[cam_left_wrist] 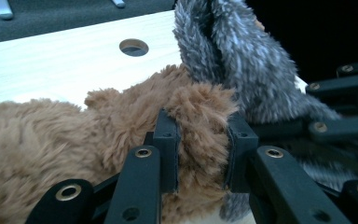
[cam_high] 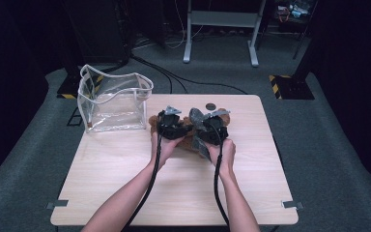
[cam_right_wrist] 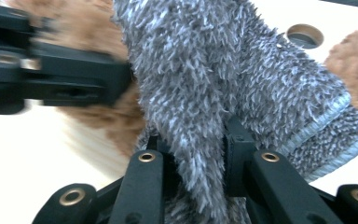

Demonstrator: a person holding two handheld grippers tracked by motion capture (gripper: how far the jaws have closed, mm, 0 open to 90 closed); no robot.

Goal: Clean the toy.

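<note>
Near the far edge of the table (cam_high: 125, 169), just on the near side of its round hole (cam_high: 211, 106), lies one brown plush toy (cam_high: 186, 133). The left gripper (cam_high: 170, 126) meets the toy's left part: in the left gripper view a tuft of the brown plush (cam_left_wrist: 74, 140) is squeezed between the two black pads (cam_left_wrist: 168, 149), the jaws narrow and pressing into the fur. Just right of it, still in front of the hole, the right gripper (cam_high: 211, 130) holds one grey fuzzy cloth (cam_high: 198, 118). In the right gripper view its jaws pinch a fold of the grey cloth (cam_right_wrist: 261, 84), which rises above them and shows a stitched hem at the right. The cloth touches the toy and drapes partly over it. Well left of the hole, at the table's far left corner, stands one clear plastic pouch (cam_high: 113, 99), upright with its mouth open. Two grippers, one toy, one cloth, one pouch.
</note>
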